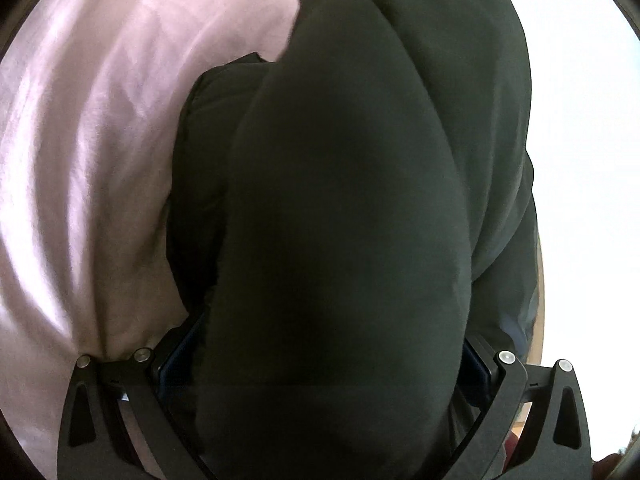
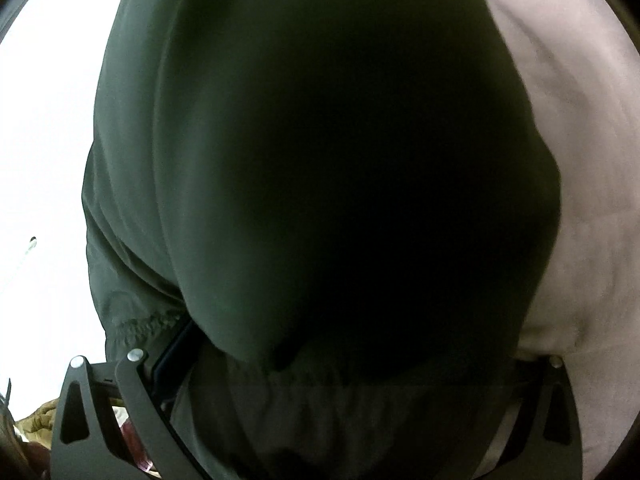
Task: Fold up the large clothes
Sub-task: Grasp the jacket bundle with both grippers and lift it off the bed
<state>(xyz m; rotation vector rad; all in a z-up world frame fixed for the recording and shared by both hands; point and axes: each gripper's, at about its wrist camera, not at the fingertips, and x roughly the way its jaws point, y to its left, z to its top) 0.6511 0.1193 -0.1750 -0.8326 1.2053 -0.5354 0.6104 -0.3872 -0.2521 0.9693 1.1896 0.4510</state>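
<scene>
Both grippers gripping a bulky dark green fabric garment (image 1: 340, 220)

Left gripper (image 1: 332, 364) fingers clamped on its thick fold; right gripper (image 2: 352, 360) fingers likewise; wrinkled pale pink sheet (image 1: 88, 160) lies behind.

Soft matt cloth, hard matt plastic

The dark green garment (image 1: 340, 220) is matt, fleecy cloth; the pale pink sheet (image 1: 88, 152) is smooth, faintly glossy fabric. The black fingers (image 1: 500, 384) look like matt plastic with shiny metal screws (image 1: 507, 357).
</scene>
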